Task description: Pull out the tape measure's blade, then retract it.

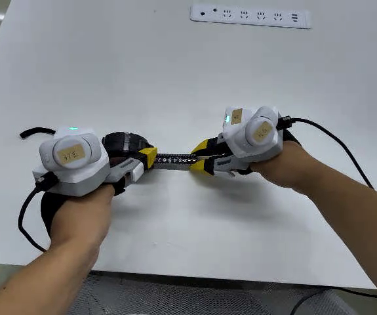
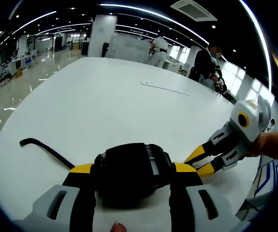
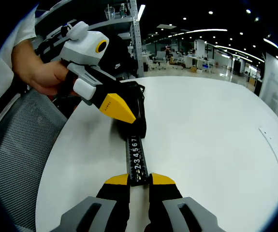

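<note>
Anchor and puller, that's how I've split the job: my left gripper pins the tape measure case down low at the near left of the white table so the body can't slide. My right gripper takes the blade by its end, lined up with the case mouth so a pull to the right should run straight and not kink the strip.

The left fingers are spread as wide as the case and clamped on its two sides. Whether the case sits on the table or just above it, I can't tell. The right fingers are nearly together, pinched flat on the blade tip.

A short run of blade is out, its numbers readable between the two grippers, so I judge we're early in the draw with plenty left to come.

Further left, a black strap lies loose on the table beside the case. At the far edge sits a power strip, well apart from the work
</note>
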Demonstrator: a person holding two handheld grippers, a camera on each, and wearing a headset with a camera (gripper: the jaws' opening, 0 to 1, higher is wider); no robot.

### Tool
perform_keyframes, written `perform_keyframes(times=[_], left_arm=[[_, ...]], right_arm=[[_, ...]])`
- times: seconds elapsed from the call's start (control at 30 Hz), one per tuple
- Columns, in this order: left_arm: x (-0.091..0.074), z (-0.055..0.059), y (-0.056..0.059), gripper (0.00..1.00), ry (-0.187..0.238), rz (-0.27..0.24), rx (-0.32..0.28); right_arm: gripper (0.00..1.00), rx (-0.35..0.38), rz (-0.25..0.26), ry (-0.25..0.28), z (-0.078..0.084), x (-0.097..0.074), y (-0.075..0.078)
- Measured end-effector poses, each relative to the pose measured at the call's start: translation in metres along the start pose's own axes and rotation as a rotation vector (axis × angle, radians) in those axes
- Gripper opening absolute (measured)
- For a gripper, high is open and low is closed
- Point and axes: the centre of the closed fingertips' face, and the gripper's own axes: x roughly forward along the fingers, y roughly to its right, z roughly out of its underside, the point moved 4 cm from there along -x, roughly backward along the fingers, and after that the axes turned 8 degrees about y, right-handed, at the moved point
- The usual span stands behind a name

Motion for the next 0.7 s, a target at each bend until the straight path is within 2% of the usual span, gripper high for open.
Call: perform_keyframes(times=[0.7], left_arm=[[0.0, 0.0, -0.001, 0.57, 0.006, 0.003, -0.022]], right_arm=[[0.11, 0.012, -0.019, 0.029, -0.014, 0.029, 0.003]])
